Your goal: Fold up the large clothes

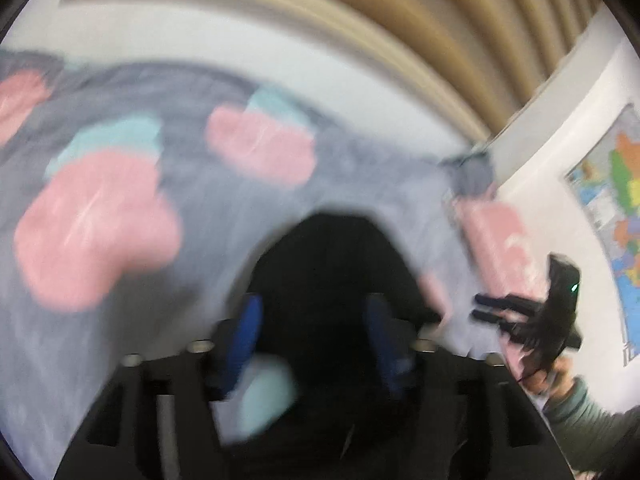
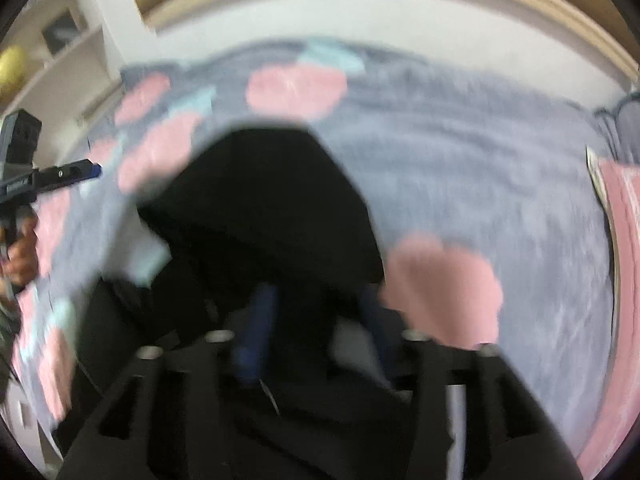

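Both views are heavily motion-blurred. In the left wrist view we see a grey bedspread (image 1: 120,128) with pink and teal fruit prints covering the bed, a slatted wooden headboard (image 1: 420,40) behind it. The left tongs (image 1: 316,344) sit at bottom centre, blue pads (image 1: 246,332) spread apart, with a black garment (image 1: 332,264) bunched between and over them; we cannot tell if they actually pinch it. To the right, the right tongs (image 1: 486,308) appear from the side, their two fingers close together and parallel, a hand (image 1: 548,376) below them. Further right, a colourful map (image 1: 612,216) hangs on the white wall.

In the right wrist view the left tongs (image 2: 94,170) show at the far left edge, held by a hand (image 2: 22,258), shelves (image 2: 60,52) behind. At centre the black garment (image 2: 264,200) drapes over the right tongs (image 2: 312,320), hiding most of the pads; the grip is not readable here. The bedspread (image 2: 480,160) fills the right side, a pink pillow (image 2: 624,208) at the edge.
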Demonstrator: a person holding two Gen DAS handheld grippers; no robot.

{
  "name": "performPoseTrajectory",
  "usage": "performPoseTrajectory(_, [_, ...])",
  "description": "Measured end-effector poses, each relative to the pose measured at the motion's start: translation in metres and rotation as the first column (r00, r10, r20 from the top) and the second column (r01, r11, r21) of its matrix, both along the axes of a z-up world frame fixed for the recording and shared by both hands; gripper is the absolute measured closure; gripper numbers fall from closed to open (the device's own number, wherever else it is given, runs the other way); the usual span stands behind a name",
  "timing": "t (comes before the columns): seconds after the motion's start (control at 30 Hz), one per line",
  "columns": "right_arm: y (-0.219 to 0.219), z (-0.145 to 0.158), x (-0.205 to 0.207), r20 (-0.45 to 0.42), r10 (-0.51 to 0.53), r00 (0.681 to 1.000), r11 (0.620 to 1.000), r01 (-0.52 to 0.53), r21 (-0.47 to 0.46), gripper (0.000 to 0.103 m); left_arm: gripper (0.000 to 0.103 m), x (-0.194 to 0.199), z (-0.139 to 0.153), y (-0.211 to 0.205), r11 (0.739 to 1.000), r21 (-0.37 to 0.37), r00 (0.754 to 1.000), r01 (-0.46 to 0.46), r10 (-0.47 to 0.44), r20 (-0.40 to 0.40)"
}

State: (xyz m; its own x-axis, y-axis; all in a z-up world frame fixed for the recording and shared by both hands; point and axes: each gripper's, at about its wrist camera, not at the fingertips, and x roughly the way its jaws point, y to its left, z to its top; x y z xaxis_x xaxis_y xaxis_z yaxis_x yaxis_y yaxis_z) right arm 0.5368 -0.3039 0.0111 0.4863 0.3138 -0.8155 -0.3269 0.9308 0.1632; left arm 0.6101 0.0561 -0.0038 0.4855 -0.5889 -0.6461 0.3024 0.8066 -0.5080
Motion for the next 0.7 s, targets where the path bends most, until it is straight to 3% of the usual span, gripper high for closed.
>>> performPoseTrajectory(0.07, [0.017,0.000,0.020,0.025,0.021,0.999,1.000,-0.022,0.008,0.044,0.039,0.024,-0.007,-0.022,1.000,0.020,1.000,0.004,-0.004,0.003])
performPoseTrajectory(0.13, [0.035,-0.020,0.043,0.004,0.027,1.000,0.999,-0.027,-0.034,0.044,0.039,0.046,-0.039,-0.048,0.997,0.080,0.996,0.008,0.000,-0.093])
performPoseTrajectory(0.27, [0.053,-0.087,0.063,-0.111,0.024,0.994,0.994,-0.035,-0.099,0.045,0.039,0.049,-0.103,-0.066,0.978,0.193,0.980,0.078,-0.040,-0.195])
performPoseTrajectory(0.33, [0.052,-0.123,0.064,-0.181,0.028,0.983,0.993,-0.048,-0.107,0.045,0.039,0.050,-0.153,-0.071,0.954,0.270,0.944,0.132,-0.038,-0.329])
performPoseTrajectory(0.37, [0.053,-0.131,0.061,-0.199,0.036,0.979,0.993,-0.058,-0.101,0.045,0.039,0.050,-0.161,-0.070,0.957,0.260,0.943,0.132,-0.040,-0.331])
performPoseTrajectory(0.43, [0.052,-0.126,0.062,-0.214,0.038,0.976,0.992,-0.063,-0.110,0.045,0.039,0.051,-0.148,-0.070,0.957,0.260,0.948,0.130,-0.043,-0.316])
performPoseTrajectory(0.5, [0.054,-0.094,0.063,-0.184,0.072,0.980,0.987,-0.096,-0.127,0.044,0.040,0.049,-0.118,-0.071,0.959,0.251,0.962,0.135,-0.066,-0.265])
performPoseTrajectory(0.63, [0.060,-0.024,0.072,-0.016,0.142,0.990,0.988,-0.143,-0.053,0.044,0.039,0.040,-0.045,-0.078,0.981,0.097,0.984,0.170,-0.164,-0.072])
performPoseTrajectory(0.7, [0.065,-0.009,0.096,0.020,0.107,0.994,0.994,-0.107,-0.001,0.042,0.038,0.053,-0.034,-0.086,0.988,0.056,0.990,0.142,-0.140,-0.031])
